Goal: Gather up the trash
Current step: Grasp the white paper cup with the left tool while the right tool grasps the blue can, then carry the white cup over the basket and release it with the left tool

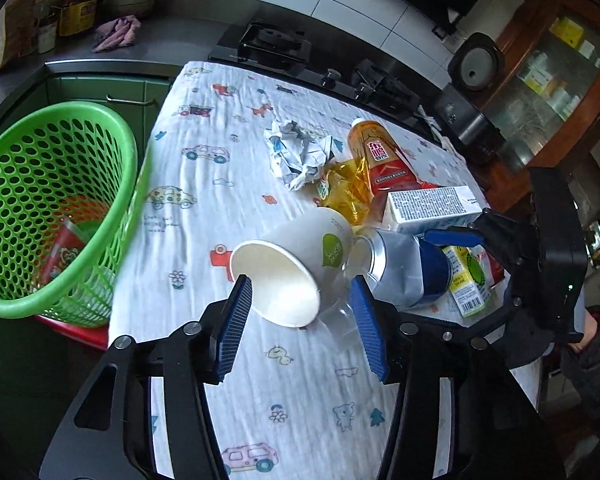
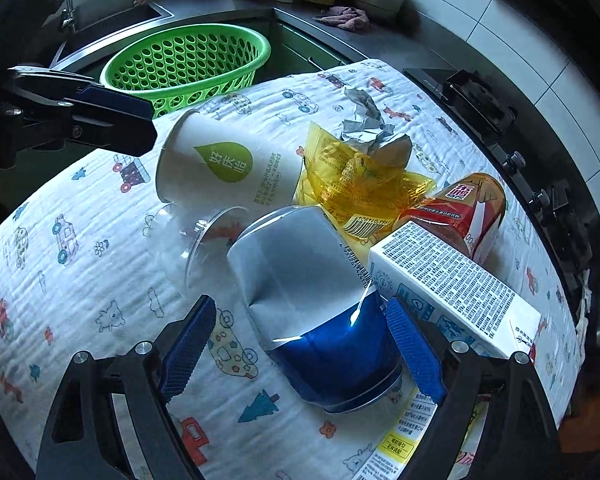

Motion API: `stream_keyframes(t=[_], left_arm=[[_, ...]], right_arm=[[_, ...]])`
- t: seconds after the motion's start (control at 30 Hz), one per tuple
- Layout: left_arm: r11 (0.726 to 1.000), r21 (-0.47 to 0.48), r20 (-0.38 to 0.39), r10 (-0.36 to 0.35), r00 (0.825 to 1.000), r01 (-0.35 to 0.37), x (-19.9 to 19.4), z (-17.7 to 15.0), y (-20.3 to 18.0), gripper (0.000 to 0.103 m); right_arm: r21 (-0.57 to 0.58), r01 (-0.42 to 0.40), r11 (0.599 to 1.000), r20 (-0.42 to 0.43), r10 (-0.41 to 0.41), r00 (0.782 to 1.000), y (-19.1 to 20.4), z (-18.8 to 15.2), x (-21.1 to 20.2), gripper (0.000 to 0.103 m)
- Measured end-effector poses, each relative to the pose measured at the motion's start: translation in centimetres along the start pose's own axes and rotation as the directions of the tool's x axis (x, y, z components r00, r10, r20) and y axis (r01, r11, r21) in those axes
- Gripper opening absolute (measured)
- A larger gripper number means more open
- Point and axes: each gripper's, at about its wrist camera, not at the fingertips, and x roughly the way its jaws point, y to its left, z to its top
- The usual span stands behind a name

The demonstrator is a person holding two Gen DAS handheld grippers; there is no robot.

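Your right hand-held gripper, jaws apart, straddles the can; centre, then close. Left hand-held gripper, also apart, frames the cup.

Beneath my jaws lies a table under a white quilted cloth printed with cartoon cars. Between my left jaws a white paper cup lies tipped over; between my right jaws, a dented silver-and-blue can. Beyond them lie crumpled paper, a yellow wrapper, an amber bottle and a white carton.
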Motion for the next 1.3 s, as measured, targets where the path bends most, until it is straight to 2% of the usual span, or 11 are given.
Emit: stream_keyframes(t=[0.17, 0.27, 0.47, 0.6, 0.97, 1.13, 1.3], left_arm=[[0.997, -0.057, -0.032, -0.049, 0.998, 0.047, 2.0, 0.3, 0.7, 0.042], [0.995, -0.076, -0.039, -0.07, 0.997, 0.066, 2.9, 0.6, 1.0, 0.033], [0.995, -0.056, -0.021, -0.089, 0.996, 0.088, 3.3, 1.2, 0.5, 0.015], [0.996, -0.025, -0.016, -0.085, 0.996, 0.084, 3.1, 1.4, 0.3, 0.009], [0.997, -0.003, 0.016, -0.077, 0.997, 0.077, 1.1, 1.4, 0.5, 0.002], [0.998, 0.005, 0.063, -0.065, 0.996, 0.065, -1.3, 1.6, 1.2, 0.002], [0.999, 0.001, 0.138, -0.041, 0.99, 0.041, -4.8, 2.5, 2.8, 0.002]], right_arm=[[-0.014, -0.008, 1.0, -0.024, 0.008, 1.0, -0.4, 0.1, 1.1, 0.084], [-0.024, -0.016, 1.0, -0.042, 0.015, 0.999, -0.4, -0.1, 2.0, 0.084], [0.007, -0.037, 0.999, -0.047, 0.038, 0.998, -0.7, -0.2, 2.6, 0.079], [0.029, -0.035, 0.999, -0.042, 0.036, 0.998, -0.5, -0.4, 2.4, 0.078], [0.139, -0.042, 0.989, -0.002, 0.043, 0.999, 0.3, -1.4, -0.4, 0.077], [0.21, -0.06, 0.976, 0.036, 0.054, 0.998, -0.1, -1.3, -2.5, 0.077], [0.241, -0.077, 0.968, 0.081, 0.059, 0.995, -0.1, 0.4, -4.2, 0.077]])
